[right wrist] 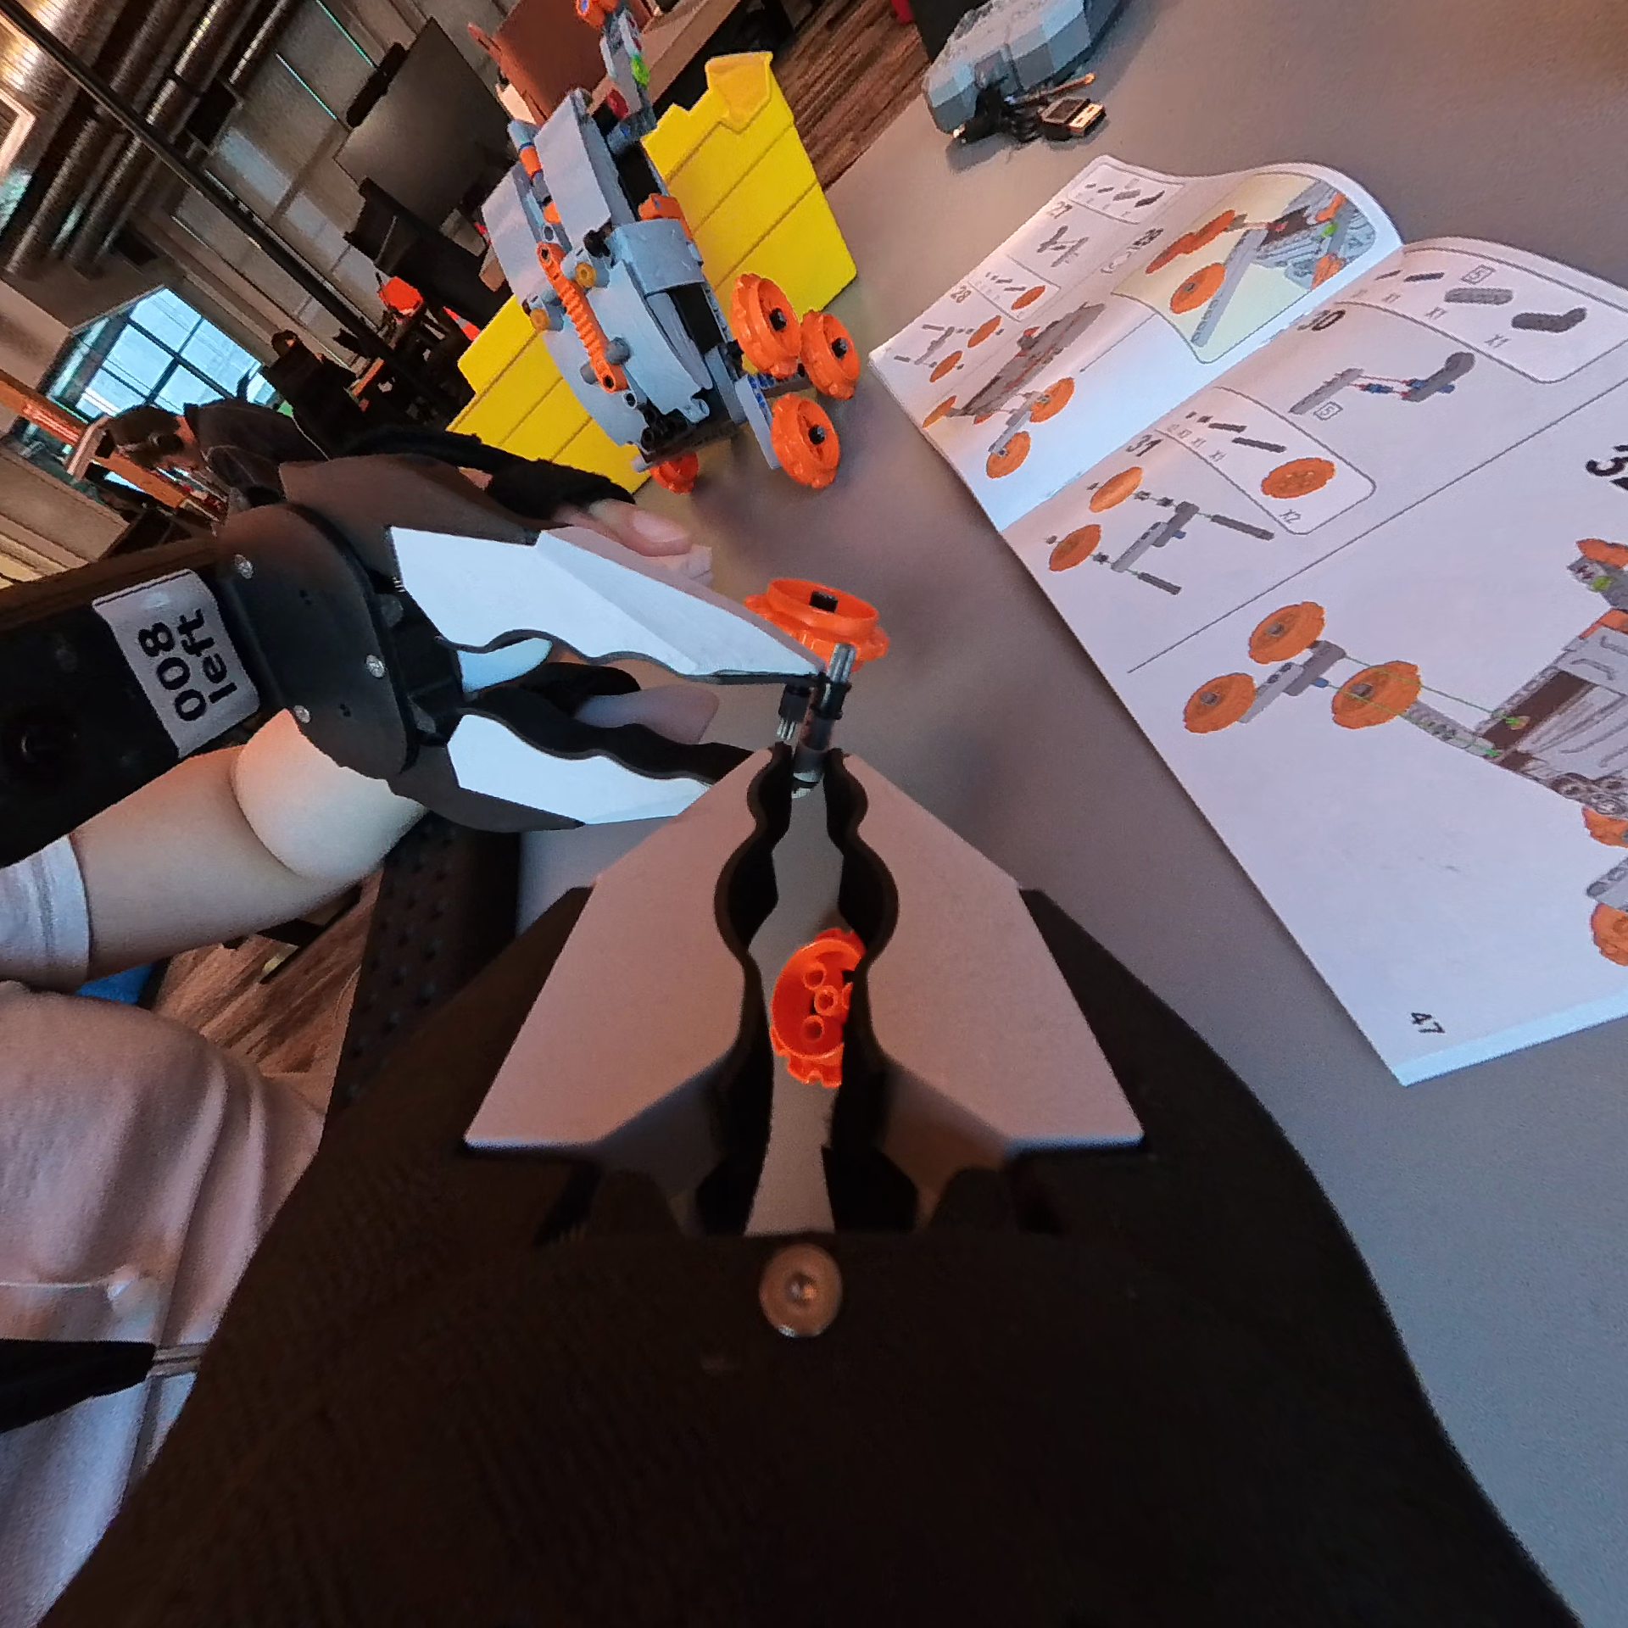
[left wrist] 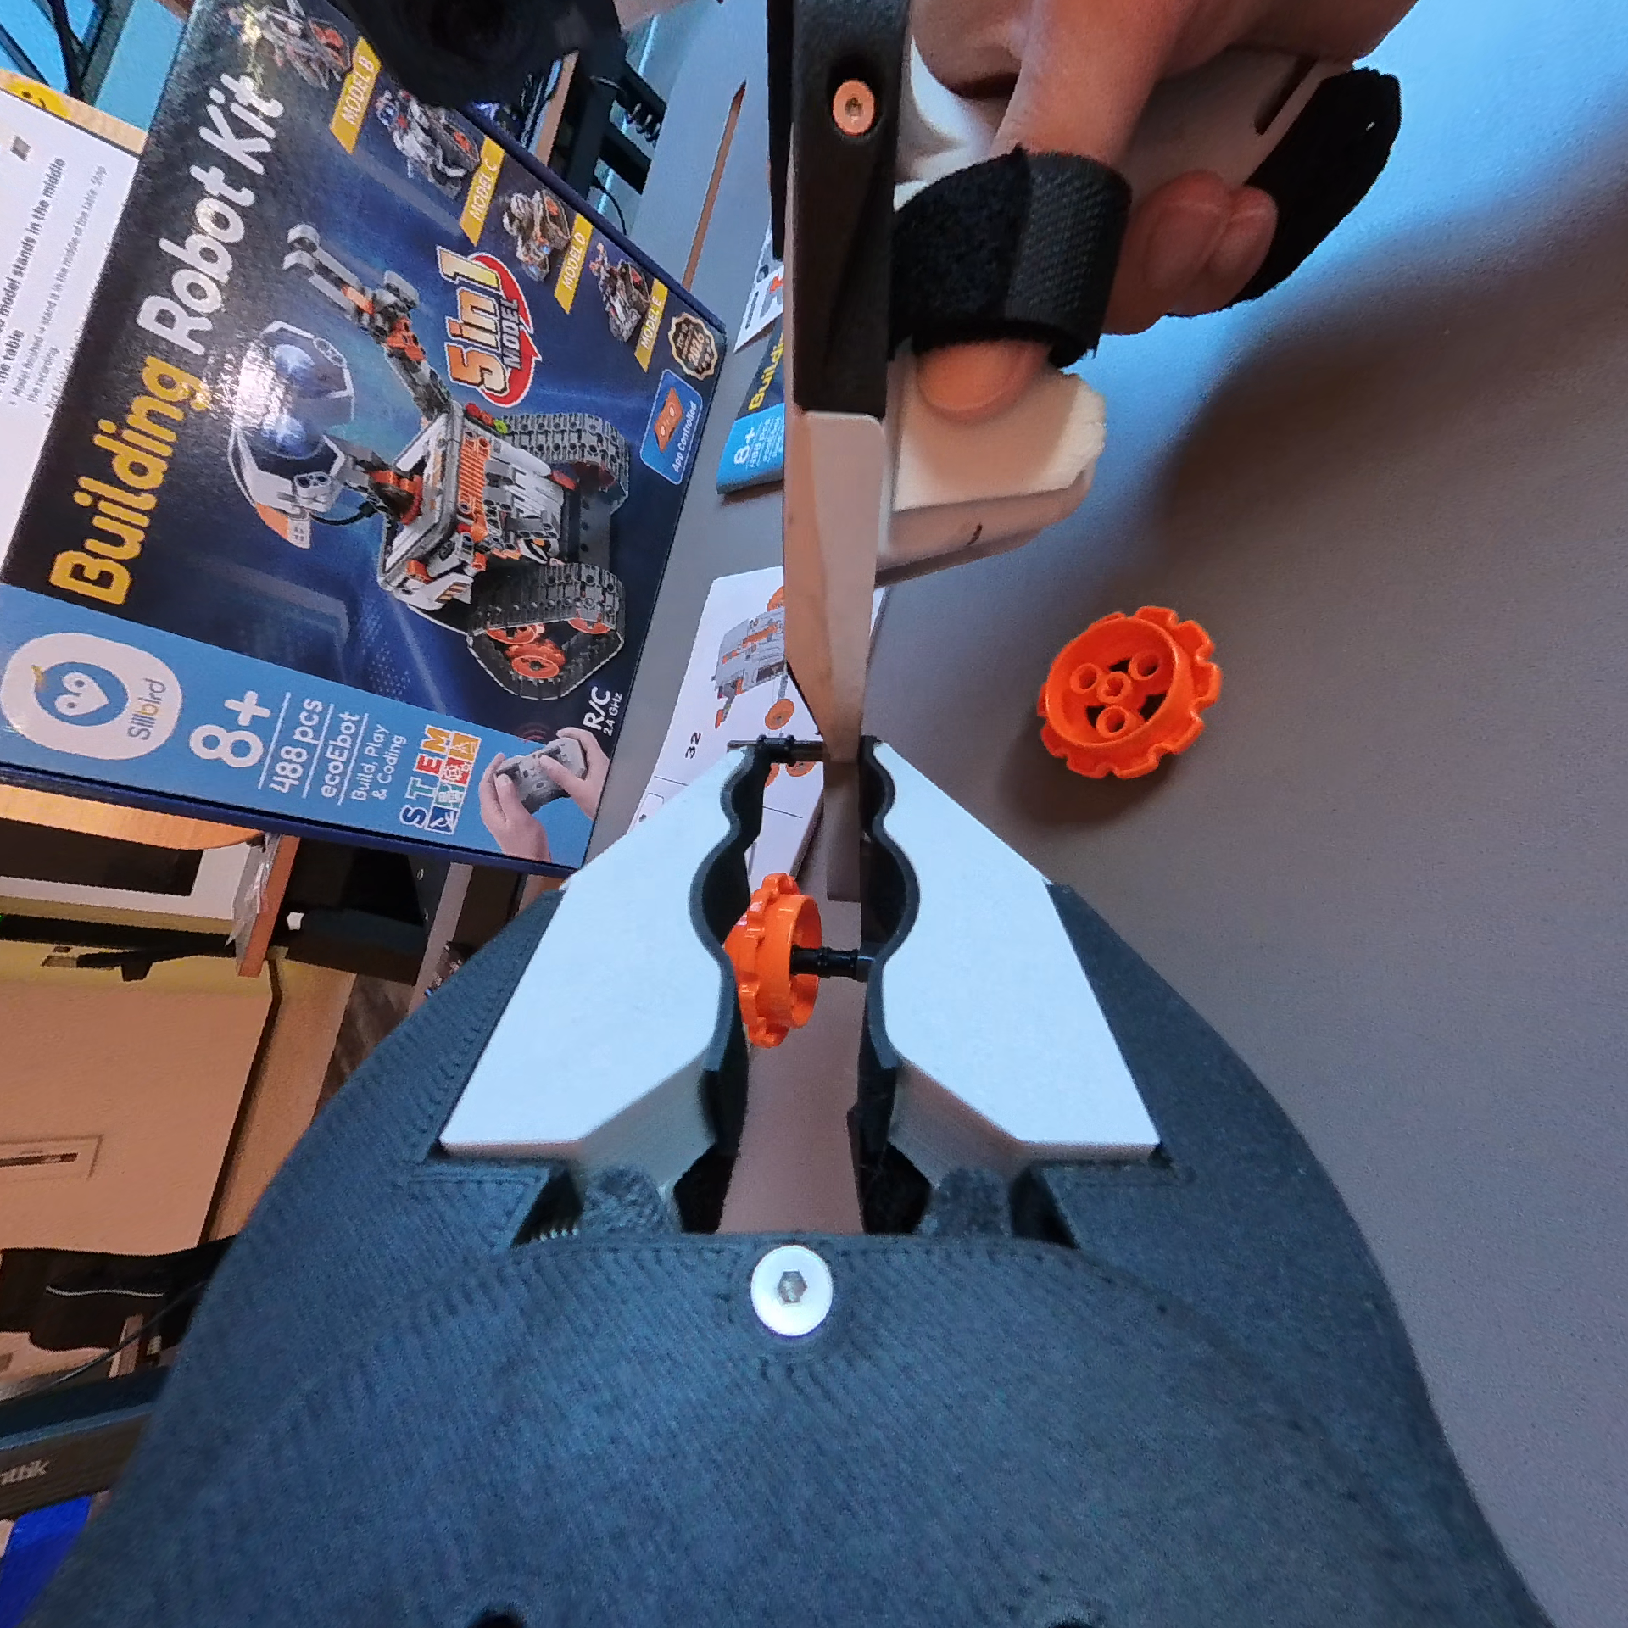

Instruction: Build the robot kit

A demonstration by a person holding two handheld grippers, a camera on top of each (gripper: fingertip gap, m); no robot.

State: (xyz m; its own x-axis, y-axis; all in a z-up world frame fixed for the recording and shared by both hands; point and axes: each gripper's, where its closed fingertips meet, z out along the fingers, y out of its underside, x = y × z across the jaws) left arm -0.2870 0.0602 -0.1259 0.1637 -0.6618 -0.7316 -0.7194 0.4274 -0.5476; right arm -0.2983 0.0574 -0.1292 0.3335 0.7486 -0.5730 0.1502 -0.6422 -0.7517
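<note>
My left gripper (left wrist: 806,749) and right gripper (right wrist: 810,758) meet tip to tip above the grey table (left wrist: 1321,881). The left tips are nearly shut on a small black pin (left wrist: 784,747). The right tips are shut on a black axle (right wrist: 810,768) that butts against the pin (right wrist: 787,715). The right gripper (left wrist: 837,731) shows edge-on from above in the left wrist view. An orange wheel on a short axle (left wrist: 775,956) shows in the gap between my left fingers, and an orange wheel (right wrist: 810,1013) between my right fingers. I cannot tell whether the pads touch them.
A loose orange wheel (left wrist: 1128,691) lies on the table just past the tips (right wrist: 815,617). An open instruction booklet (right wrist: 1321,617) lies to the right. A grey robot model with orange wheels (right wrist: 634,291) stands by a yellow bin (right wrist: 749,203). The blue kit box (left wrist: 352,396) is on the left. The grippers are tip to tip, or close to it. My left tips are roughly 6 cm from the orange wheel (right wrist: 810,1013). Look for it in the left wrist view (left wrist: 1142,691) too.
</note>
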